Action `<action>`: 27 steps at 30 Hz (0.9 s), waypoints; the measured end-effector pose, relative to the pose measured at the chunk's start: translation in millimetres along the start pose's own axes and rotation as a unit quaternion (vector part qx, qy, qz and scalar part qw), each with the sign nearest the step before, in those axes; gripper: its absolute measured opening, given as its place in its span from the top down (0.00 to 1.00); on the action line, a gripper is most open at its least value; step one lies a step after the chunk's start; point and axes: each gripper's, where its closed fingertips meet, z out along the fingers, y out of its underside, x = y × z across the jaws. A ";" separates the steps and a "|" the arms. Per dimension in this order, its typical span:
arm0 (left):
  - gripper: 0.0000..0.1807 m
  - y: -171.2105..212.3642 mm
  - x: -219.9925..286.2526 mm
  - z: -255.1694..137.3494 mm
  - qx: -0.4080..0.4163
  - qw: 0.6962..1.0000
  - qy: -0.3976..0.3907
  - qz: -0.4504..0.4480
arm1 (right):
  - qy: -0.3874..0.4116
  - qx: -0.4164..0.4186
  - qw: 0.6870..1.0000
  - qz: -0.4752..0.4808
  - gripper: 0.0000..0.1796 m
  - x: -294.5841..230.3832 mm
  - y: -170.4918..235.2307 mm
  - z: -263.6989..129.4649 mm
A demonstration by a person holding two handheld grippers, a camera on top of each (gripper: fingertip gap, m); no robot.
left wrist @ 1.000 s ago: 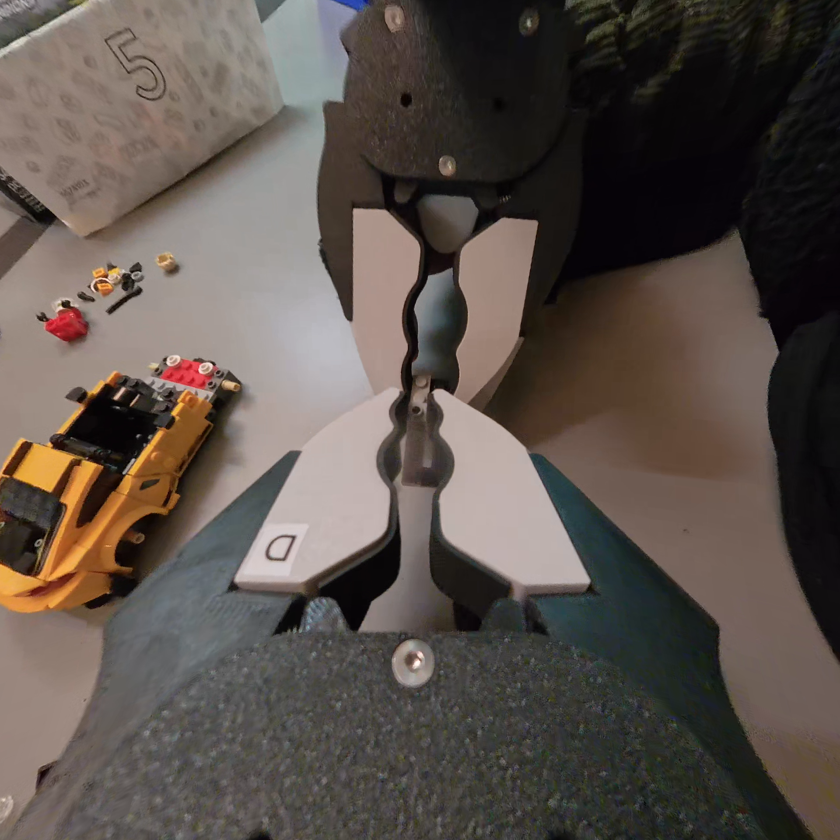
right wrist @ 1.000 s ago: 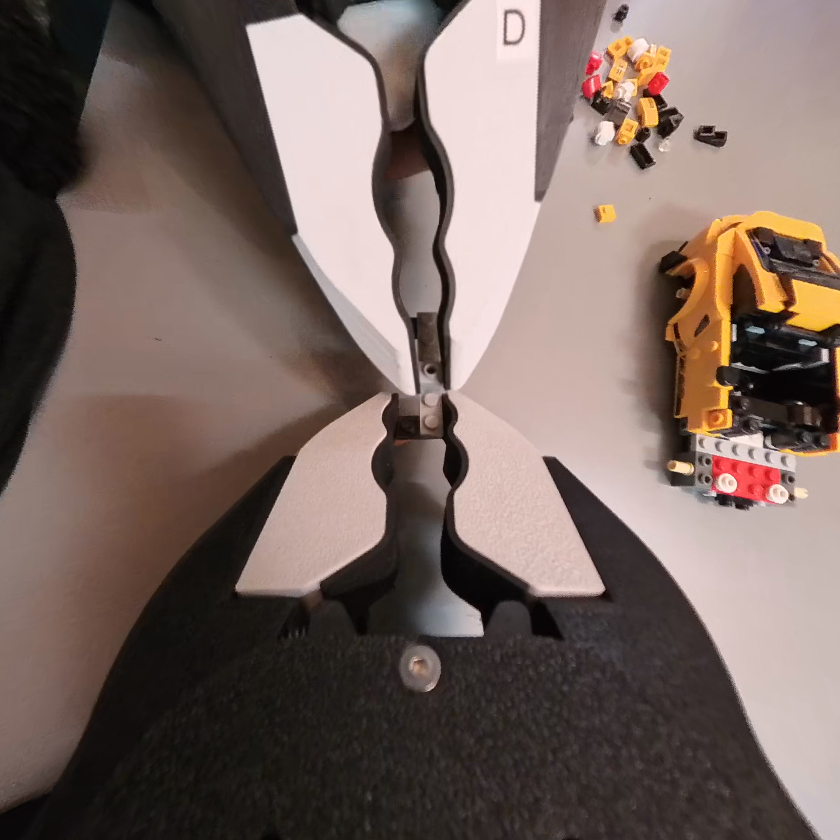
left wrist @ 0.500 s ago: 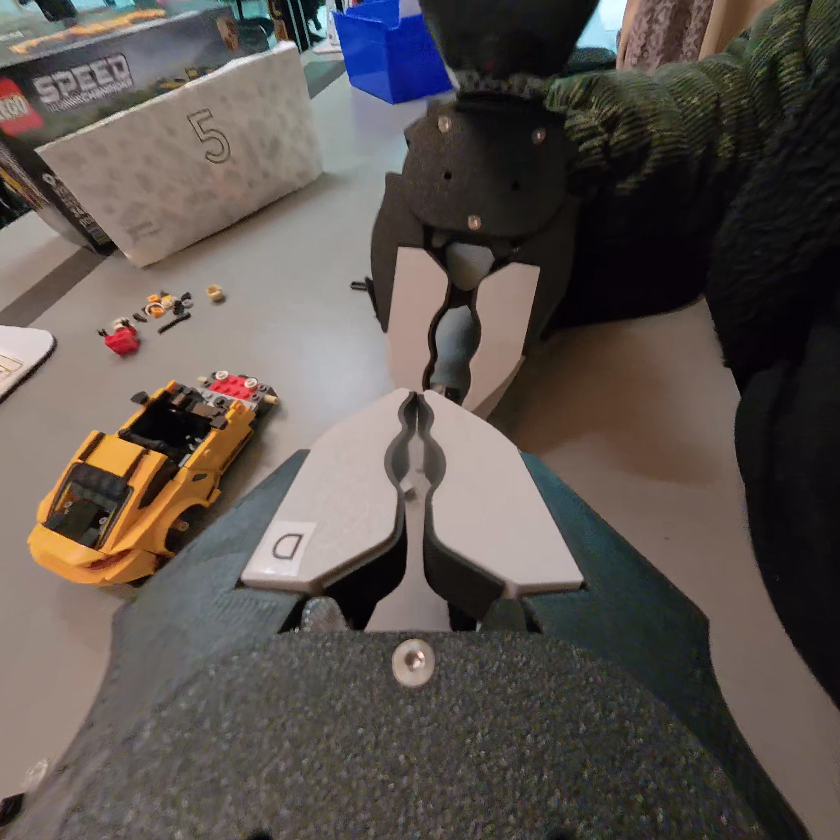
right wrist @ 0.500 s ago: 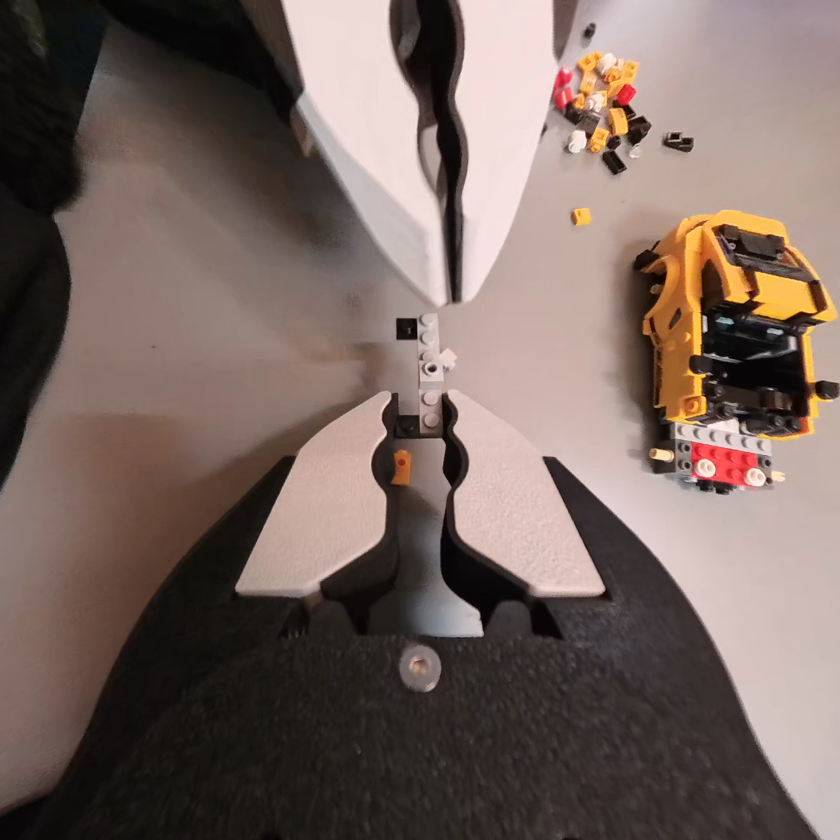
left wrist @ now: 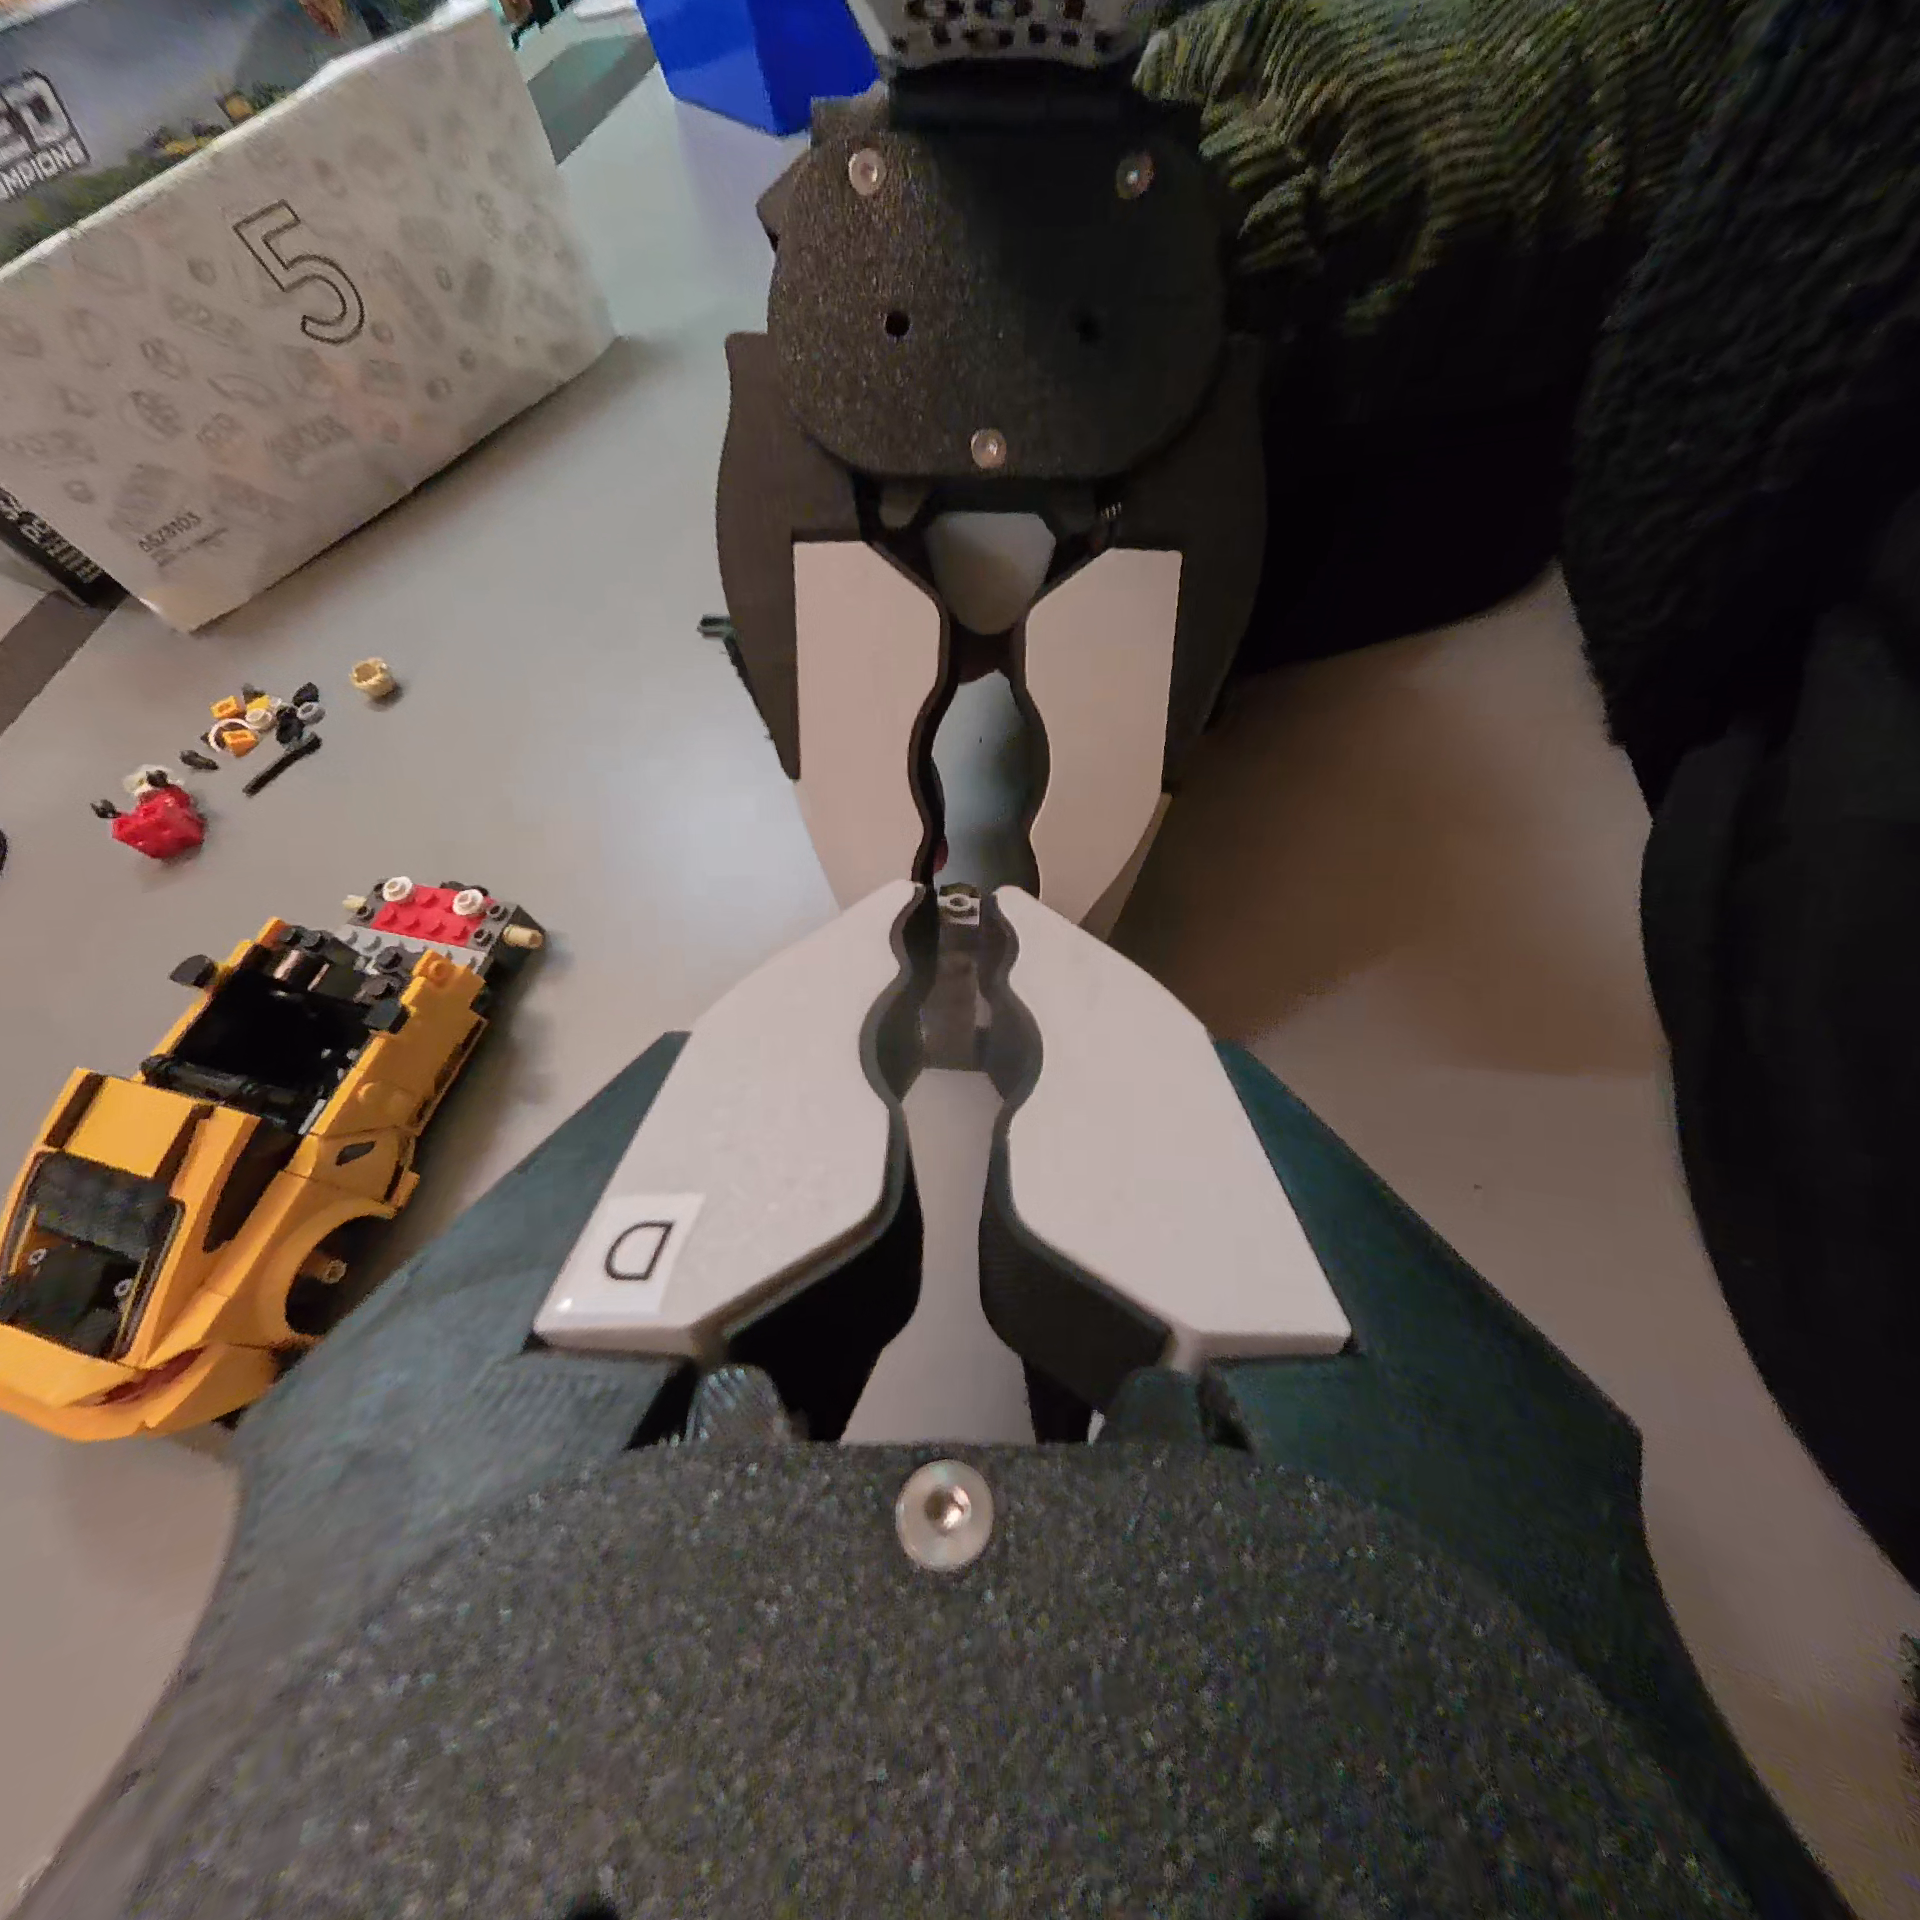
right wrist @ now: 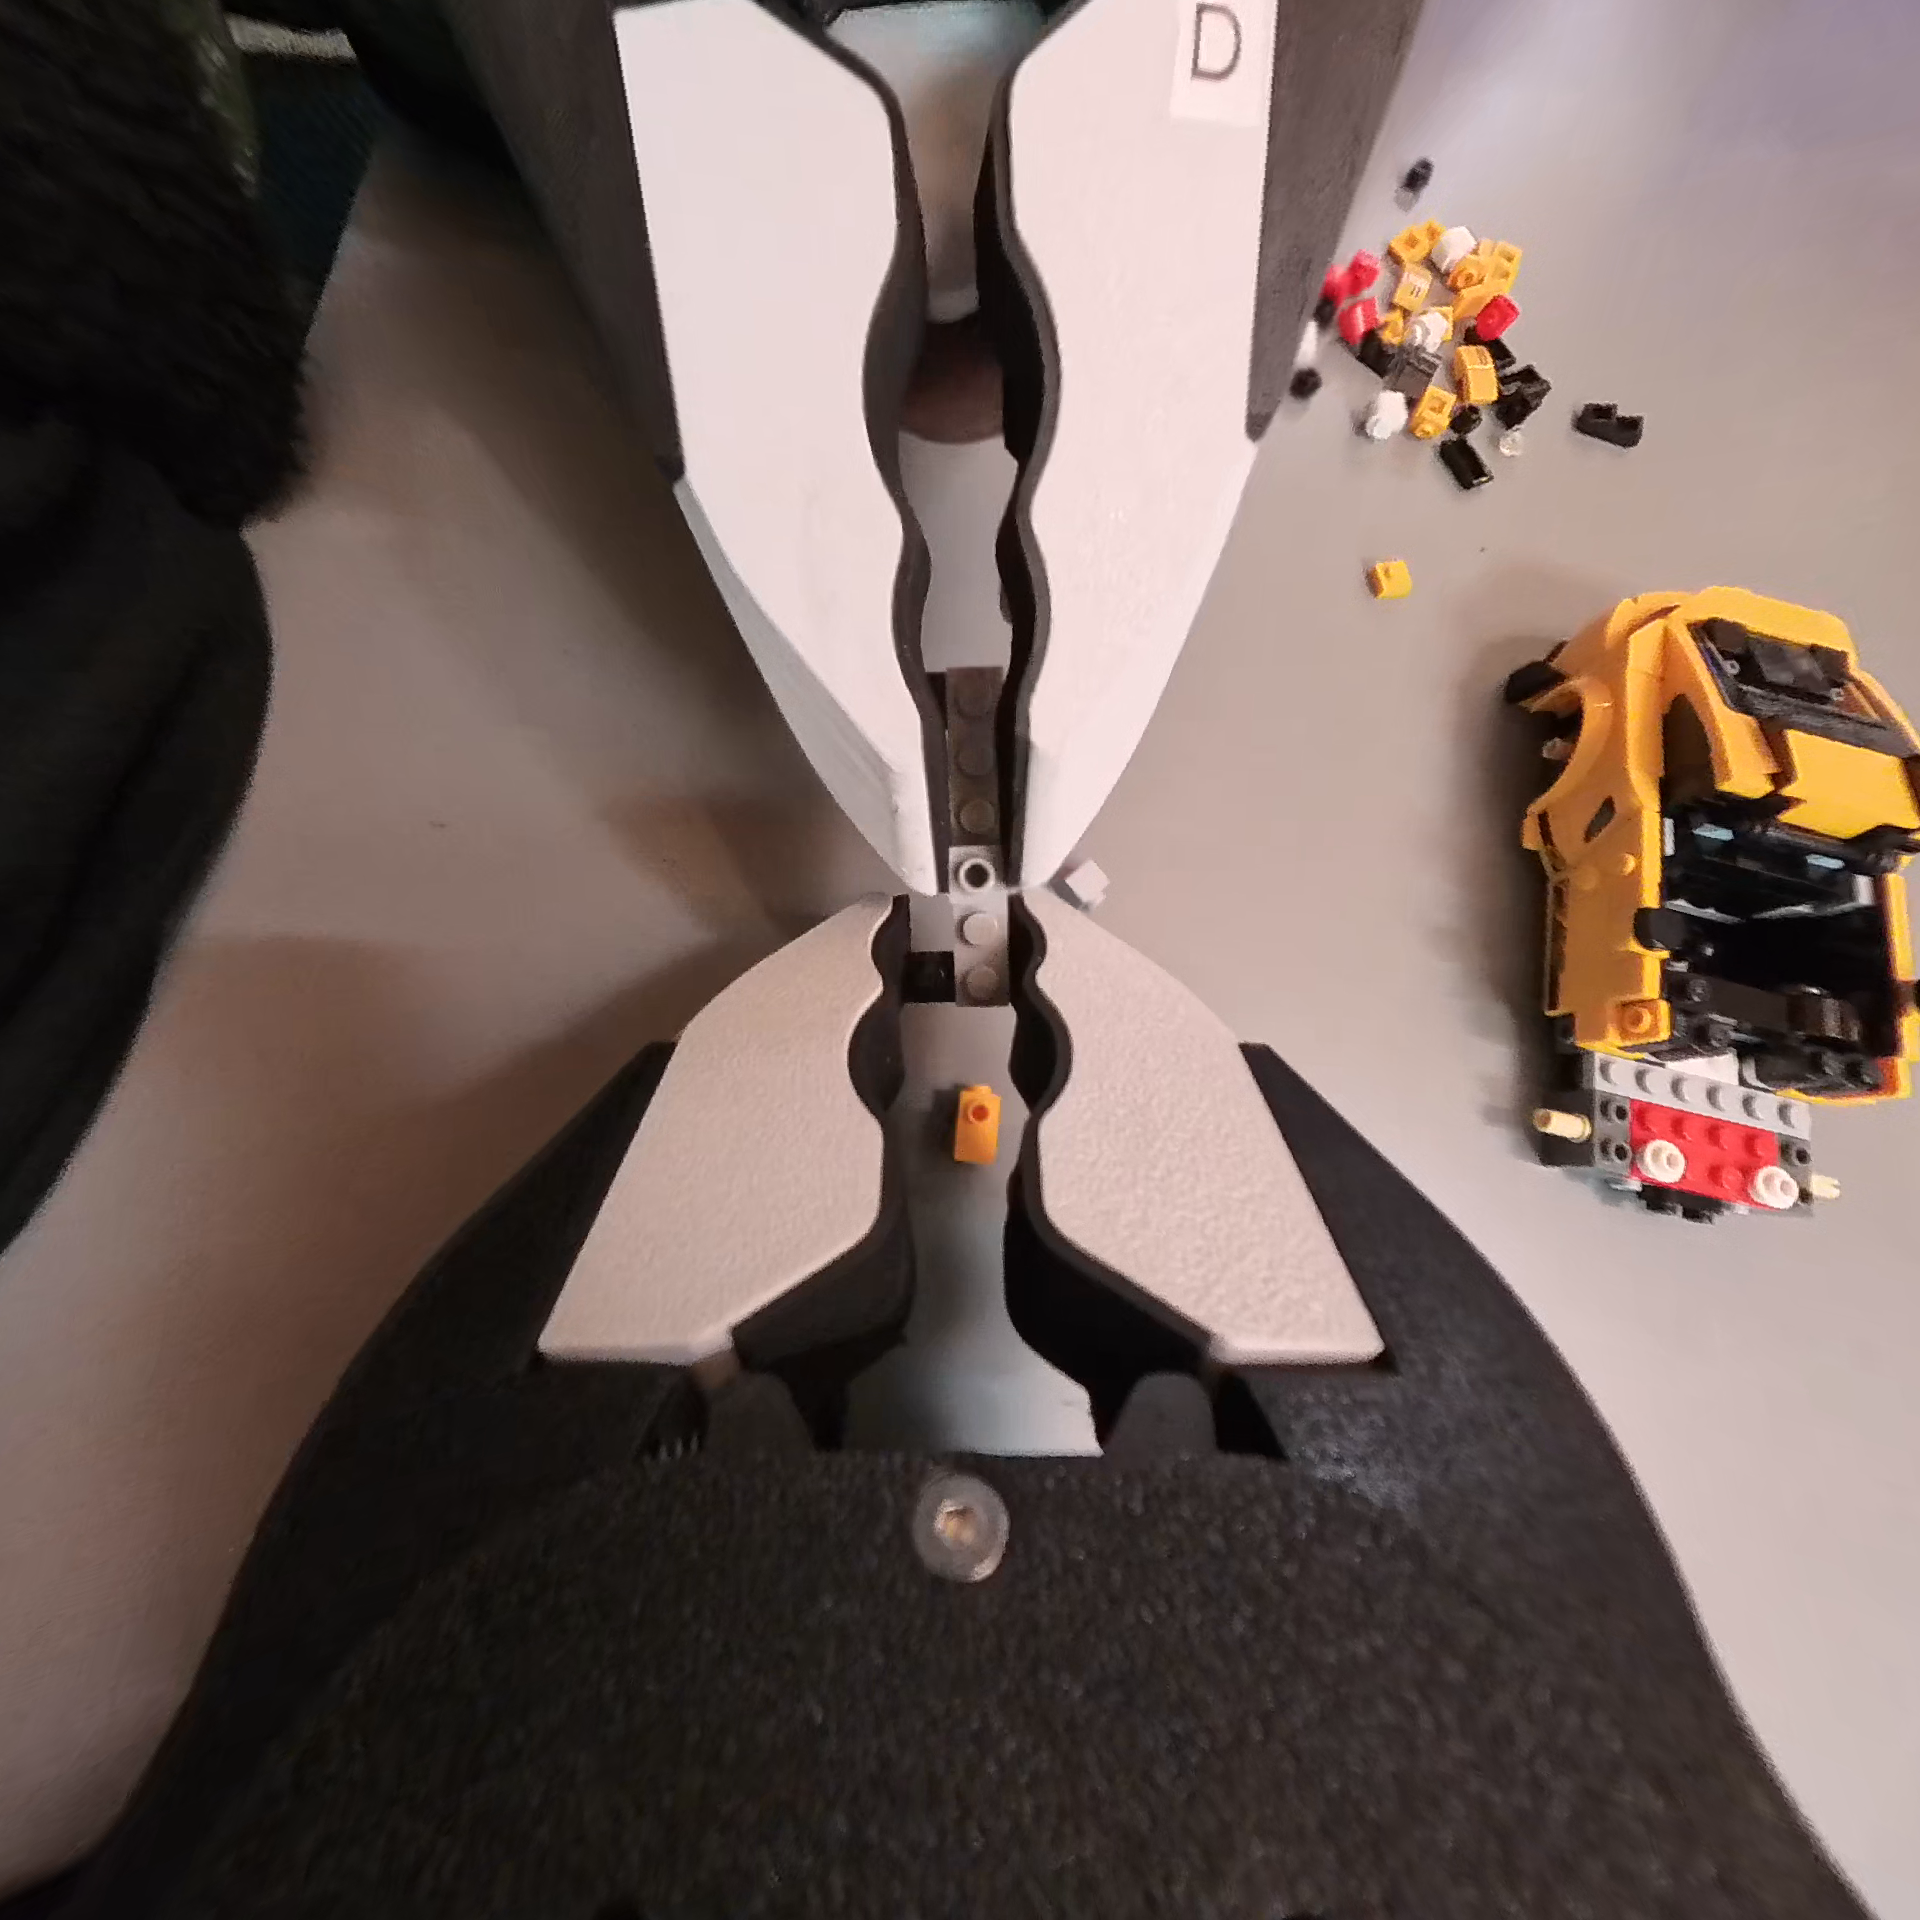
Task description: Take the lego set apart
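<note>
A thin grey lego strip (right wrist: pixel 975 951) with a black piece at its side is held between both grippers above the table. My right gripper (right wrist: pixel 961 920) is shut on its near end. My left gripper (right wrist: pixel 961 868) faces it tip to tip and is shut on the far, shadowed end. In the left wrist view the strip (left wrist: pixel 956 906) shows between the tips of my left gripper (left wrist: pixel 956 914), with the black right gripper (left wrist: pixel 977 878) opposite. The half-stripped yellow lego car (right wrist: pixel 1714 883) lies to the right, and in the left wrist view it lies to the left (left wrist: pixel 239 1143).
A small orange piece (right wrist: pixel 975 1138) and a small grey piece (right wrist: pixel 1086 888) lie on the table under the grippers. A pile of loose pieces (right wrist: pixel 1444 332) lies beyond the car. A white box (left wrist: pixel 260 312), a blue bin (left wrist: pixel 769 52) and a person's sleeve (left wrist: pixel 1455 156) stand farther off. The grippers are tip to tip, or close to it.
Half a second ago my left gripper had pulled up off the strip and a small grey piece came loose. It has now come back down and shut on the strip's far end.
</note>
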 end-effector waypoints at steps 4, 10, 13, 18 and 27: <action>0.96 -7.4 2.1 -3.2 0.027 1.000 0.012 -0.009 | -0.003 0.012 1.000 0.003 0.91 -1.9 -5.8 -3.7; 0.96 -30.6 -2.5 -16.0 0.090 0.996 0.018 -0.022 | -0.001 -0.002 1.000 0.022 0.91 2.1 0.8 -0.7; 0.96 -15.5 -23.4 -24.3 0.070 0.996 -0.013 -0.054 | 0.017 -0.017 0.999 0.035 0.91 14.1 12.0 -7.2; 0.96 -5.9 -20.8 -16.8 0.046 0.997 -0.009 -0.063 | 0.033 -0.008 0.998 0.049 0.91 27.1 15.6 -18.3; 0.96 11.6 -14.1 1.0 0.013 0.995 0.011 -0.097 | 0.013 -0.020 0.998 0.055 0.88 20.2 22.8 -8.2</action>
